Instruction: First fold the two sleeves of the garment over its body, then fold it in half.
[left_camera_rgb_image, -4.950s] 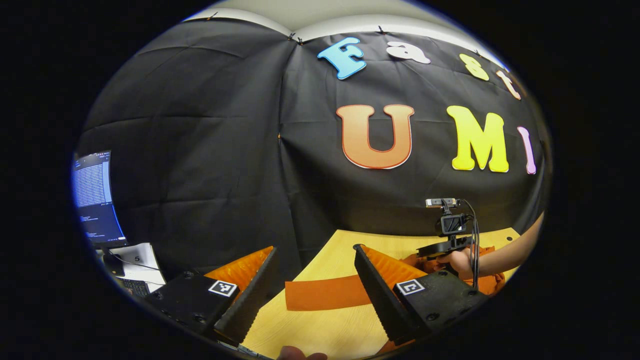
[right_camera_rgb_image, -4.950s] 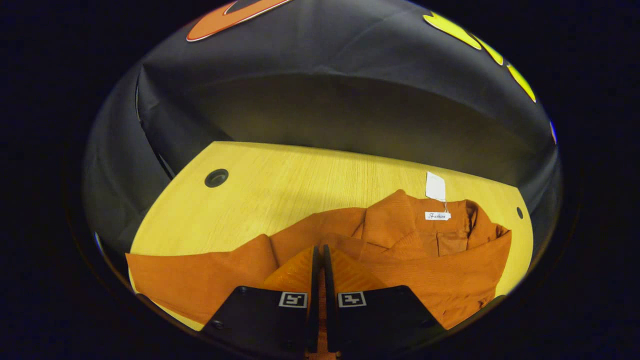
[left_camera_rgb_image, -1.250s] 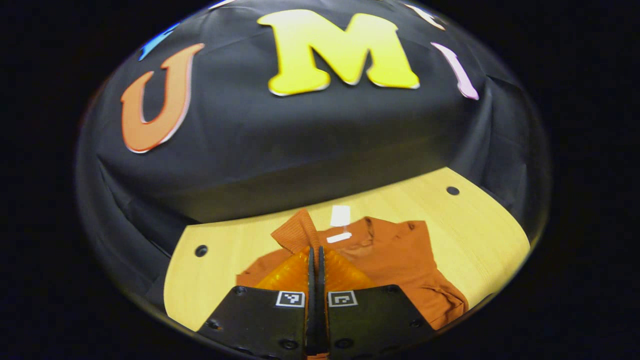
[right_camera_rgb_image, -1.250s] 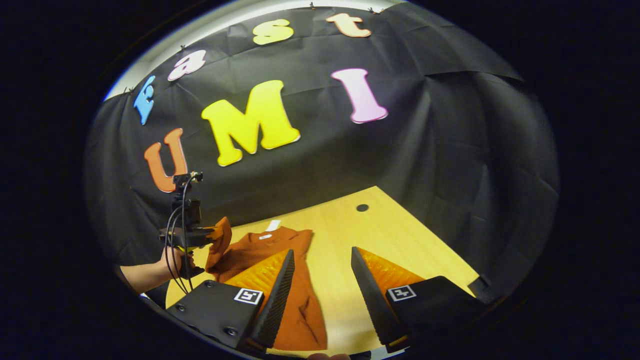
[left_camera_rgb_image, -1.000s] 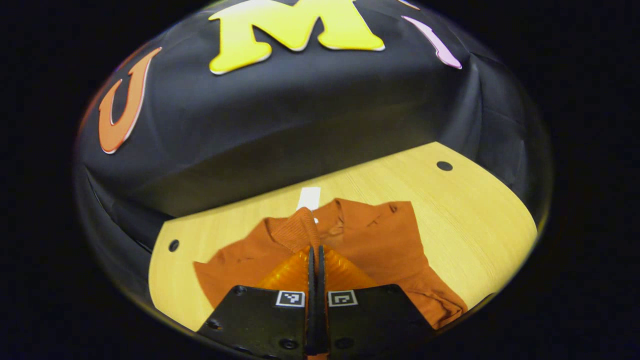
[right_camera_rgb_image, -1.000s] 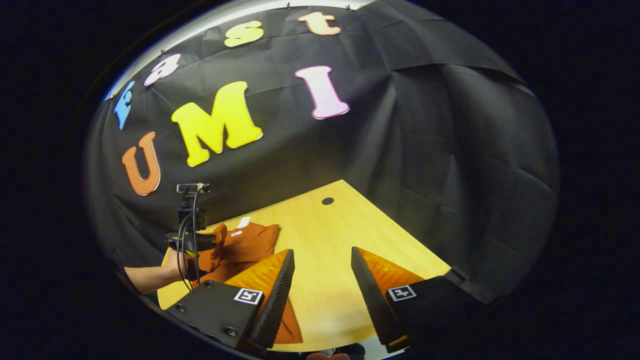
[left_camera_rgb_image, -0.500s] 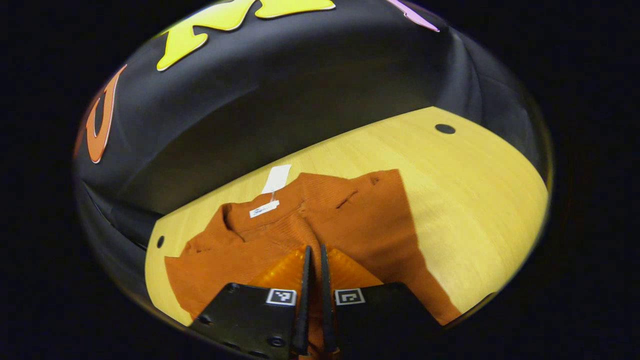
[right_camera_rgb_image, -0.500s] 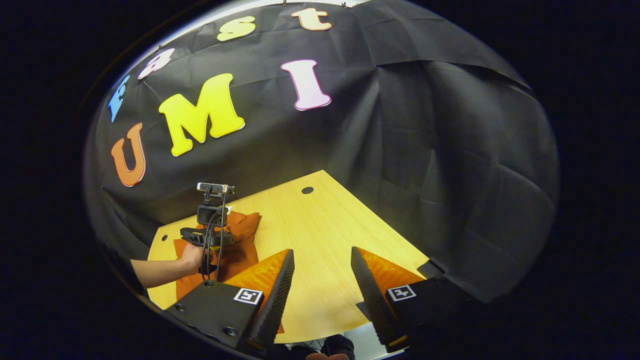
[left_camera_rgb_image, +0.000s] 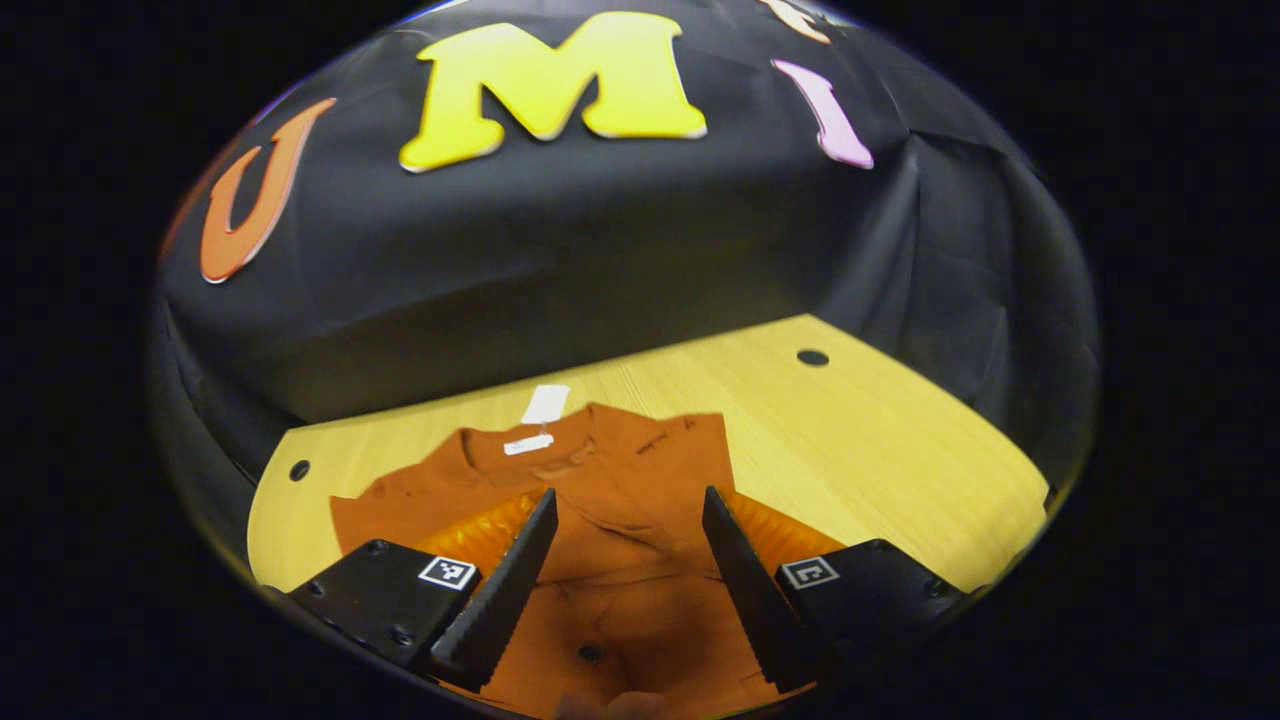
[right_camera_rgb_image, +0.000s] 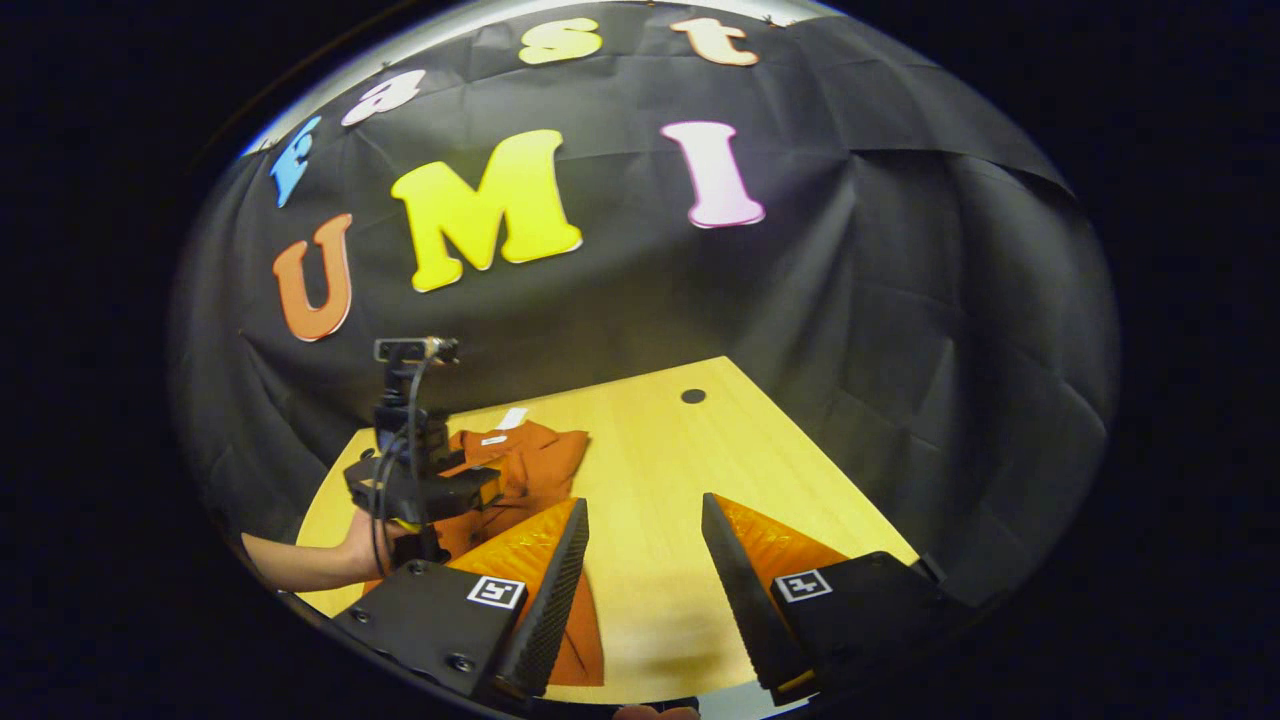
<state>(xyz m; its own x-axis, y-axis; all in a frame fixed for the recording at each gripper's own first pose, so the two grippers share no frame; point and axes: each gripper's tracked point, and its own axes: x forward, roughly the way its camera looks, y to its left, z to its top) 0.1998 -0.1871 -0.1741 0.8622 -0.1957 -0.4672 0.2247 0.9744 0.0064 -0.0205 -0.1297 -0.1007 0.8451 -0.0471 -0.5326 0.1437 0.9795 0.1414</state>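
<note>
An orange garment (left_camera_rgb_image: 620, 470) lies flat on the wooden table (left_camera_rgb_image: 880, 440), collar and white tag (left_camera_rgb_image: 545, 403) towards the far wall, with a sleeve laid across its body. My left gripper (left_camera_rgb_image: 625, 560) hovers open just above the garment's middle, nothing between its fingers. In the right gripper view the garment (right_camera_rgb_image: 535, 455) lies at the left of the table (right_camera_rgb_image: 680, 470), and the left gripper (right_camera_rgb_image: 470, 490), held by a hand (right_camera_rgb_image: 358, 545), hangs over it. My right gripper (right_camera_rgb_image: 640, 580) is open and empty over bare table, to the right of the garment.
Small round holes mark the tabletop: one at the far right (left_camera_rgb_image: 812, 357), one at the far left (left_camera_rgb_image: 299, 470), and one near the back in the right gripper view (right_camera_rgb_image: 693, 396). Black cloth walls close in behind and beside the table.
My left gripper carried a sleeve over the garment's body, let go of it and opened, then drew back a little. My right gripper stayed open, off to the right.
</note>
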